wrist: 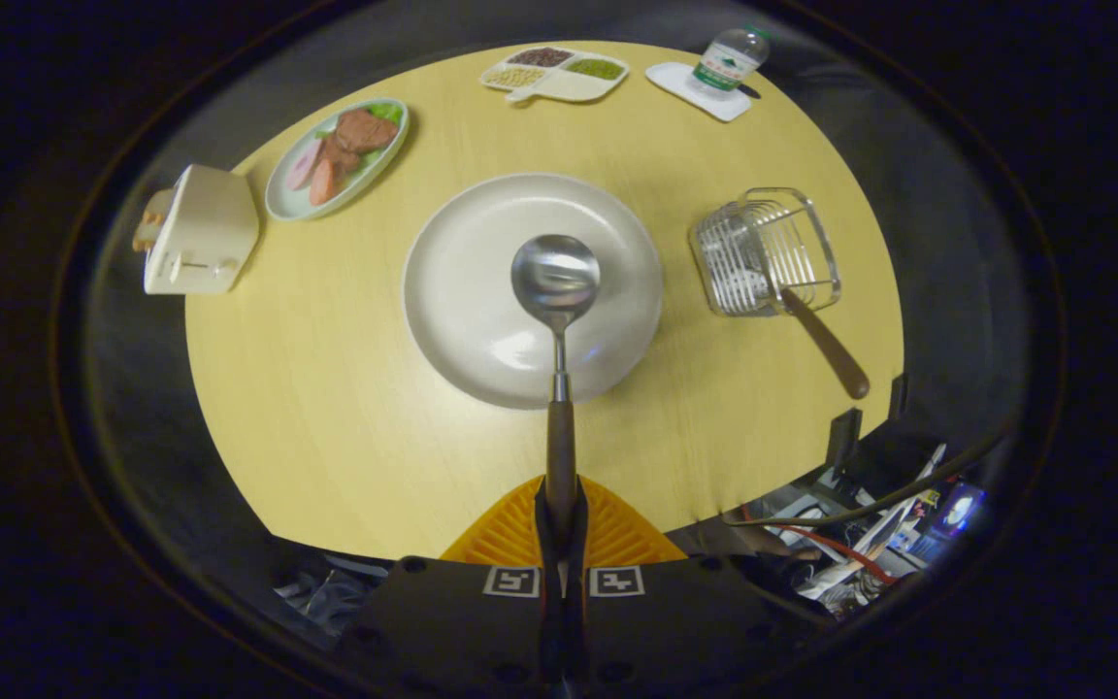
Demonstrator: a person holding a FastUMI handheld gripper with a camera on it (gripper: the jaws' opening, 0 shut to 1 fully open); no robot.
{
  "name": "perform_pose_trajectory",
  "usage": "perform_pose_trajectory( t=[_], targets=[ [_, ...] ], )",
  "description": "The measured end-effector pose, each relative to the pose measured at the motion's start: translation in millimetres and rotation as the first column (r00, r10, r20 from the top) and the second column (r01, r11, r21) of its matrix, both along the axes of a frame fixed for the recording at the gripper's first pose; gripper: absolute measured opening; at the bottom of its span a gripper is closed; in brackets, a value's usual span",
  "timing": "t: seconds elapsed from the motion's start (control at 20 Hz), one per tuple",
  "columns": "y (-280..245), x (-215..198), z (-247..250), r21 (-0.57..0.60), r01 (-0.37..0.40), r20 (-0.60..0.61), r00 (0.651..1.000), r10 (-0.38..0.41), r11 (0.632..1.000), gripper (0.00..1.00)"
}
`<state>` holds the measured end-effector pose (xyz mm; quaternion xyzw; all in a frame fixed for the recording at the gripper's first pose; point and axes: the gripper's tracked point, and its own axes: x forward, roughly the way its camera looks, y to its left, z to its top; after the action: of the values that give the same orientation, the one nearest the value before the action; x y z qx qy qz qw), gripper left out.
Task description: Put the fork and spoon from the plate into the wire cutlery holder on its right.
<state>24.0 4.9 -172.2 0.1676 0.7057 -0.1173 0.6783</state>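
Left of the white plate (pixel 462 320) sit a toaster (pixel 198 231) and a dish of sliced meat (pixel 336 158). Over the plate's middle hangs the spoon (pixel 556 282), its wooden handle clamped between the gripper (pixel 560 515) fingers. It looks stiff and light with a slippery steel bowl, so holding the handle suits. Right of the plate, the wire cutlery holder (pixel 763 252) already has the fork (pixel 826 345) leaning out

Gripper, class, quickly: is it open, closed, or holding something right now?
Gripper: closed on the spoon, both fingers pressing its brown handle, with the bowl hanging over the white plate.
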Motion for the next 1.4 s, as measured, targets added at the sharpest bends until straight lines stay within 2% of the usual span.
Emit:
perform_pose_trajectory(
  t=[0.25, 0.45, 0.7, 0.85, 1.0, 1.25, 1.4],
  targets=[
    [-39.2, 13.0, 22.9, 0.019, 0.155, -0.002, 0.988, -0.155, 0.988, 0.05],
    [-62.2, 23.1, 18.4, 0.038, 0.259, -0.042, 0.966, -0.257, 0.965, 0.05],
    [-87.6, 31.5, 6.2, 0.082, 0.385, -0.109, 0.920, -0.375, 0.919, 0.05],
    [-99.7, 23.0, 1.3, 0.096, 0.441, -0.164, 0.891, -0.423, 0.892, 0.05],
    [-104.3, 22.4, -7.5, 0.106, 0.483, -0.211, 0.865, -0.455, 0.869, 0.05],
    [-101.3, 20.4, -27.1, 0.121, 0.457, -0.270, 0.870, -0.413, 0.881, 0.06],
    [-105.2, 22.9, -33.7, 0.123, 0.459, -0.271, 0.868, -0.415, 0.880, 0.09]
  ],
)
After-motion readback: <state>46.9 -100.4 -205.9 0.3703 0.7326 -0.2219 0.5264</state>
